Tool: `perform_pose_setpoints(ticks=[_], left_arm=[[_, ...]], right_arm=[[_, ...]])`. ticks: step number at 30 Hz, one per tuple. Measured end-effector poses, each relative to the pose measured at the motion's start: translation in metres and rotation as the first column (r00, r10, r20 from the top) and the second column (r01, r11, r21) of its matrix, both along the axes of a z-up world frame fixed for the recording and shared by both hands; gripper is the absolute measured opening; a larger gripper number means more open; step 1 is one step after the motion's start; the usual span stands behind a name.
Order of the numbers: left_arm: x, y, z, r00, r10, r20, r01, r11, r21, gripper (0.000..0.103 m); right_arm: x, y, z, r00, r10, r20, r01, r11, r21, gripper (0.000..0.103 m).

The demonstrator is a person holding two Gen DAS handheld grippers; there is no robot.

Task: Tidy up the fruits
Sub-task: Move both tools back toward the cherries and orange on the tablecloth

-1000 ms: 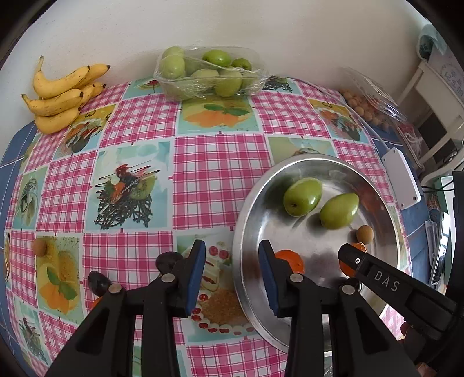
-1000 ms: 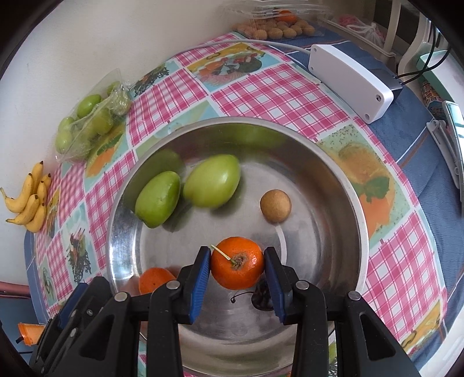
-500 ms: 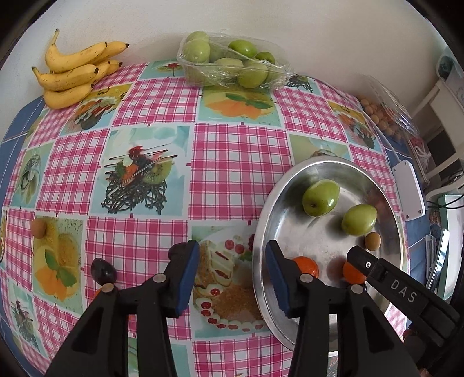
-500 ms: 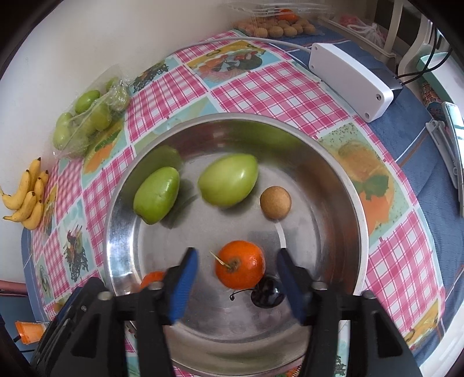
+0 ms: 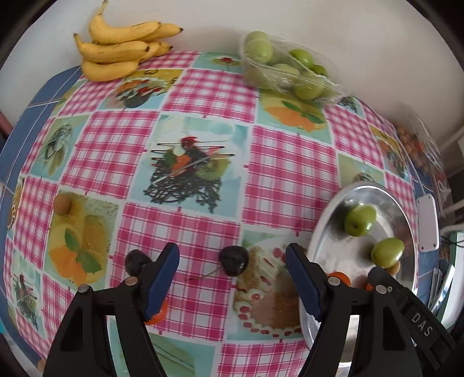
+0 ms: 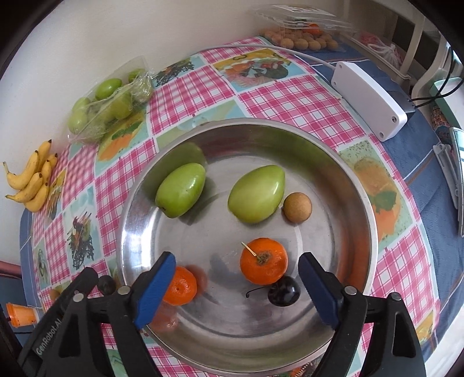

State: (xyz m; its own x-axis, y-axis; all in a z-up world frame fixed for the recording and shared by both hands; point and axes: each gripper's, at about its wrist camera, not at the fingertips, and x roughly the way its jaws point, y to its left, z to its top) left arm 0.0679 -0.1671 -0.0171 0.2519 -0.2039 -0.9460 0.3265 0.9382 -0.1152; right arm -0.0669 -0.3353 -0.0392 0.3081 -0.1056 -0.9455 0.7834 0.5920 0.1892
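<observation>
Released, tangerine (image 6: 264, 260) lies between right gripper's (image 6: 236, 287) spread jaws.

- A plain white wall (image 5: 203, 17) is running behind the table, bare and evenly lit.
- A tablecloth (image 5: 278, 162) of pink check squares and printed food pictures is covering the table, with a blue border (image 6: 420, 150) showing at its edges.
- Soft daylight is falling across the cloth, throwing only faint shadows.
- A white box (image 6: 368, 100) with a white cable (image 6: 278, 47) is lying on the blue border, toward the right side.
- A piece of white-painted furniture (image 6: 417, 32) is standing just beyond the table's far right corner.
- Dark cables (image 6: 440, 87) are hanging near it.
</observation>
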Motion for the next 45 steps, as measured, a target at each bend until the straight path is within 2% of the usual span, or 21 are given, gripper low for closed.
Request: perform_pose_setpoints(ticks=[1, 3, 7, 13, 22, 26, 31, 37, 45], left_arm=[[0.002, 0.003, 0.000, 1.000, 0.013, 0.004, -0.013, 1.000, 0.001, 0.085], [0.004, 0.007, 0.001, 0.999, 0.032, 0.018, -0.032, 0.999, 0.010, 0.091], [0.005, 0.011, 0.003, 0.998, 0.036, 0.048, -0.037, 0.999, 0.030, 0.095], [0.005, 0.017, 0.004, 0.997, 0.043, 0.062, -0.044, 0.999, 0.011, 0.095], [0.003, 0.032, 0.023, 0.988, 0.063, 0.144, -0.064, 0.998, 0.002, 0.095], [0.001, 0.043, 0.027, 0.986, 0.080, 0.148, -0.076, 0.997, -0.032, 0.095], [0.003, 0.058, 0.032, 0.985, 0.078, 0.153, -0.079, 0.997, -0.004, 0.095], [0.006, 0.087, 0.033, 0.984, 0.119, 0.132, -0.123, 0.992, 0.019, 0.095], [0.002, 0.113, 0.034, 0.976, 0.175, 0.129, -0.174, 0.985, -0.014, 0.095]], right_arm=[[0.001, 0.000, -0.001, 1.000, 0.003, 0.000, -0.003, 1.000, 0.000, 0.092], [0.001, 0.000, -0.001, 1.000, 0.008, 0.001, -0.008, 1.000, -0.004, 0.098], [0.003, 0.001, 0.001, 1.000, 0.020, 0.014, -0.020, 1.000, -0.020, 0.103], [0.003, 0.005, 0.004, 0.998, 0.049, 0.025, -0.048, 0.998, -0.031, 0.103], [0.006, 0.021, 0.015, 0.994, 0.103, 0.037, -0.101, 0.994, -0.052, 0.103], [0.010, 0.033, 0.022, 0.989, 0.137, 0.049, -0.135, 0.989, -0.054, 0.103], [0.015, 0.046, 0.032, 0.984, 0.167, 0.058, -0.162, 0.984, -0.075, 0.103], [0.019, 0.064, 0.038, 0.977, 0.200, 0.071, -0.195, 0.978, -0.078, 0.103], [0.022, 0.096, 0.038, 0.962, 0.261, 0.073, -0.256, 0.963, -0.080, 0.103]])
